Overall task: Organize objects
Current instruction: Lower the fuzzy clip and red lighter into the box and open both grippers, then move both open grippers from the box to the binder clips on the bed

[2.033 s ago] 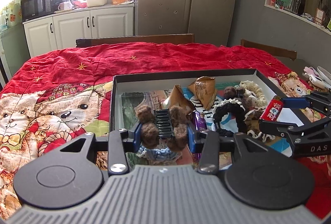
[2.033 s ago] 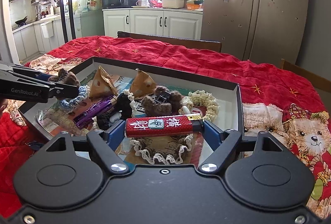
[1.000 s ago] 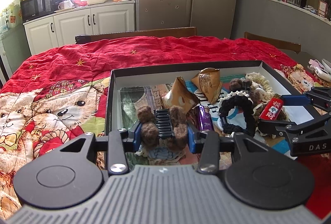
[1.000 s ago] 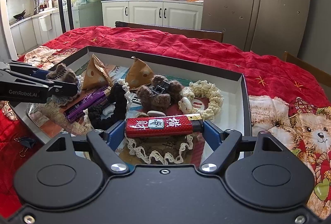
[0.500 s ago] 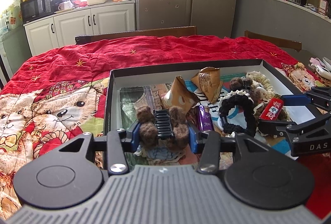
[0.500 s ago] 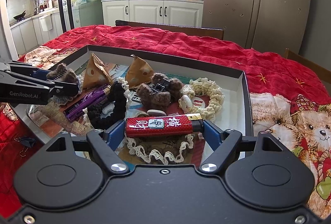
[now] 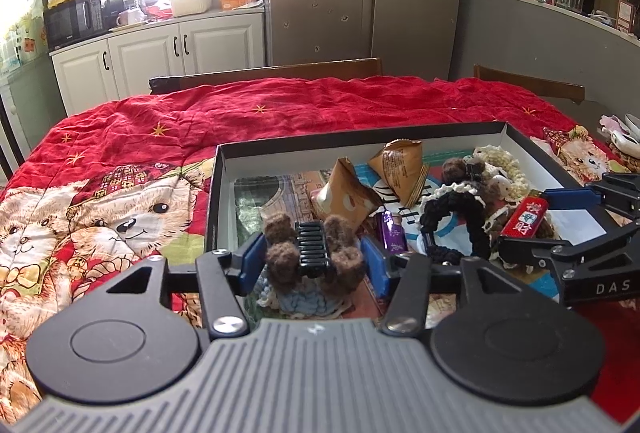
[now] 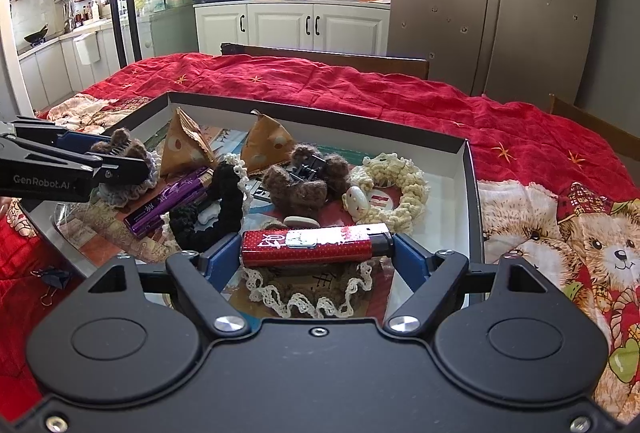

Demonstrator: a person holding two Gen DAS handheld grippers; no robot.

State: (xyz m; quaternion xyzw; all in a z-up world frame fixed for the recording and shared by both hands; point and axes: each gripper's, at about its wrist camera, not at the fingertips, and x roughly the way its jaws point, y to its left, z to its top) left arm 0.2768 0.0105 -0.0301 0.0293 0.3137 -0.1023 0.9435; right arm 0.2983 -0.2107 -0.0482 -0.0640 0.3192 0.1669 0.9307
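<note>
Red bear-print quilt (image 7: 120, 161) covers your surface; the black-rimmed box (image 7: 360, 143) sits on it. Your left tool (image 7: 314, 259) has just been opening, pads clear of the brown fuzzy hair clip (image 7: 312, 253) on the blue scrunchie (image 7: 308, 299). Your right tool (image 8: 316, 259) grips the red lighter (image 8: 316, 243) endwise, over the box.
</note>
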